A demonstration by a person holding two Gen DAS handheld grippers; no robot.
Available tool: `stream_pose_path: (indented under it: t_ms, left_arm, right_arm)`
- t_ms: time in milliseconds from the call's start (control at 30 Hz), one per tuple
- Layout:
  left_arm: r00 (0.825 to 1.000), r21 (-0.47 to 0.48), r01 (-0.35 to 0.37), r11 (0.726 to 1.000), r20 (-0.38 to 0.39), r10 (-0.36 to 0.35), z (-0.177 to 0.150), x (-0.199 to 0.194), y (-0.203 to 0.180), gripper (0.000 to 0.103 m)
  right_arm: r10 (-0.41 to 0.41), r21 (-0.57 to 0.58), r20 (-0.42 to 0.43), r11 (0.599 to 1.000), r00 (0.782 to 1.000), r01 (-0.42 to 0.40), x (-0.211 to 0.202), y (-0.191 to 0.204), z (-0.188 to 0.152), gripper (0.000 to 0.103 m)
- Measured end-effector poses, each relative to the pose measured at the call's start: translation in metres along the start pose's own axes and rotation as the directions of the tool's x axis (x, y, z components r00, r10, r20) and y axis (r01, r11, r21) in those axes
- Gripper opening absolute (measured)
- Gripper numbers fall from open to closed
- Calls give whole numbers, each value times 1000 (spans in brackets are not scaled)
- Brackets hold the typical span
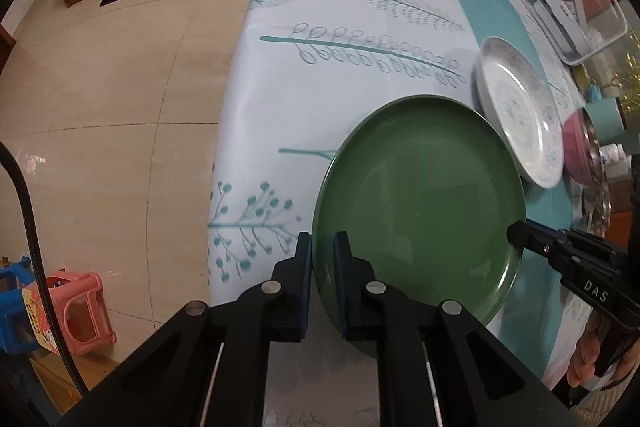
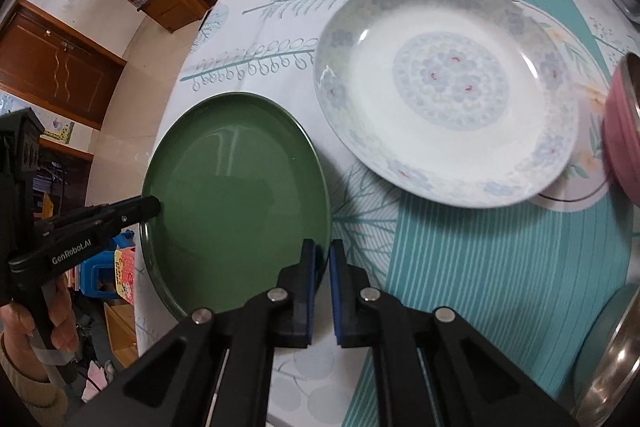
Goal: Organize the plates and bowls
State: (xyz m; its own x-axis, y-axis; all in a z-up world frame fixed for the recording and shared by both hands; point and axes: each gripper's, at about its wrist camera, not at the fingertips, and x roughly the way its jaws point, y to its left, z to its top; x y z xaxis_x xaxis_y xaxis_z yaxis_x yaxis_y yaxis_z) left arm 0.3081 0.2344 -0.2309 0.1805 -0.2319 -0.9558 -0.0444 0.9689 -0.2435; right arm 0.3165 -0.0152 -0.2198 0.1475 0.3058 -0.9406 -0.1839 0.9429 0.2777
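A green plate (image 1: 420, 203) (image 2: 236, 203) lies near the table's edge on the patterned tablecloth (image 1: 320, 67). My left gripper (image 1: 322, 247) is shut on its near rim, which runs between the blue pads. My right gripper (image 2: 322, 251) is shut on the opposite rim. Each gripper shows in the other view: the right one (image 1: 516, 233) clamps the plate's right edge, the left one (image 2: 152, 207) its left edge. A white plate with a blue flower pattern (image 1: 516, 115) (image 2: 444, 115) sits just beyond the green one. A pink bowl (image 1: 576, 151) (image 2: 624, 139) stands to its right.
The white plate rests on a flat flowered plate (image 2: 576, 187). A steel bowl (image 2: 616, 359) is at the near right, a clear plastic box (image 1: 576, 7) at the far right. Plastic stools (image 1: 80, 311) stand on the floor left of the table edge. A hand (image 2: 60, 327) holds the left gripper.
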Motion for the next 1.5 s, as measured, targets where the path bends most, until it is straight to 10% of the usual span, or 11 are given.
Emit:
stream_pose_path:
  t_ms: [767, 1500]
  left_arm:
    - [999, 109, 36, 993, -5, -36, -174, -97, -42, 8]
    - [993, 76, -7, 997, -113, 15, -262, -43, -35, 8]
  right_arm:
    - [25, -1, -5, 1000, 1000, -25, -85, 23, -156, 7]
    - [-77, -99, -147, 993, 986, 63, -38, 31, -241, 7]
